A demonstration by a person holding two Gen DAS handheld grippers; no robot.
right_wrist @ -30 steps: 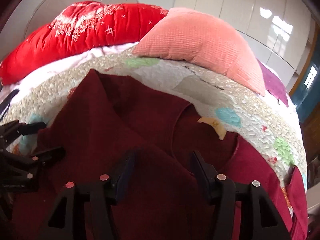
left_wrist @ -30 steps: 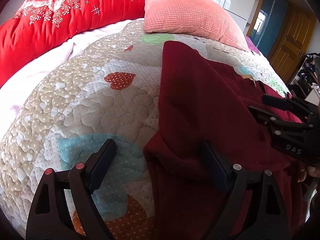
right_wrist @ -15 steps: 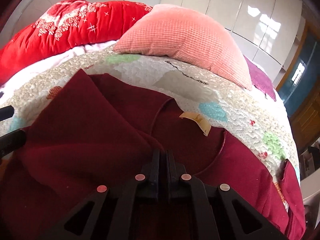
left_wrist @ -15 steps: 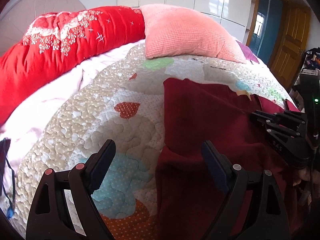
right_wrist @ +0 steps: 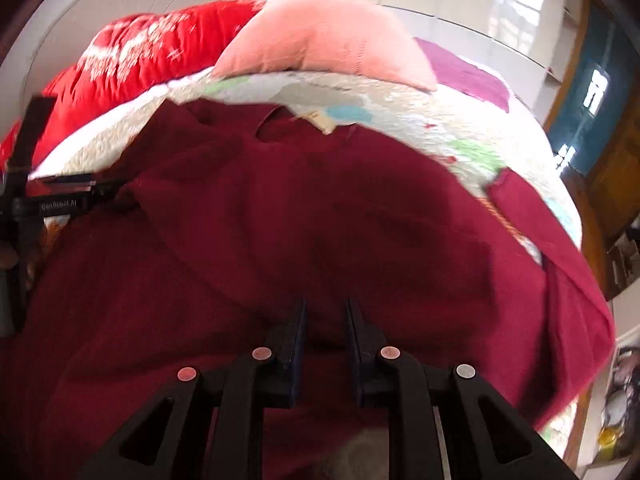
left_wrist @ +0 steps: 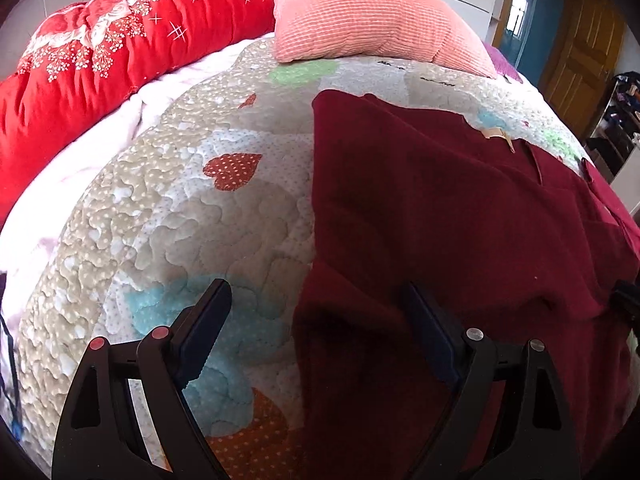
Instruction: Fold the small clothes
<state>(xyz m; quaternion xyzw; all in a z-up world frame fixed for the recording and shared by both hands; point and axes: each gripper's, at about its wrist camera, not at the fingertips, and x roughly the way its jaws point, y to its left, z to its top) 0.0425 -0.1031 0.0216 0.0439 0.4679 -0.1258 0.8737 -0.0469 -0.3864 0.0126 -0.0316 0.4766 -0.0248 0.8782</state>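
Left gripper (left_wrist: 316, 320): fingers (left_wrist: 204, 320) spread wide, grasping nothing. One finger sits over the quilt (left_wrist: 192, 208), the other over the left edge of the maroon garment (left_wrist: 440, 208), so the garment's edge runs up between them. Half a second ago the spread was the same; the view now sits closer and lower over the fabric.

Right gripper (right_wrist: 326, 336): fingers (right_wrist: 296, 332) nearly together with a narrow gap, maroon cloth bunched up in that gap, so it is pinching a fold of the garment (right_wrist: 320, 208). Half a second ago the fingers looked fully pressed together; a full second ago they were wide apart. The right wrist view is motion-blurred and much more cloth fills it than before, with the neckline pushed far toward the top.

Garment lies on the bed quilt, long axis running from the grippers toward the pillow (left_wrist: 376, 12). Neck end points at the pillow, with the tan label (right_wrist: 316, 118) at the collar; hem end is toward the grippers. A folded layer lies across the left half, its straight edge running along the long axis.

The left gripper (right_wrist: 60, 196) shows at the left rim of the right wrist view, at the garment's edge. Red floral duvet (left_wrist: 100, 64) lies behind the quilt on the left, and a wooden door (left_wrist: 580, 52) stands at far right.
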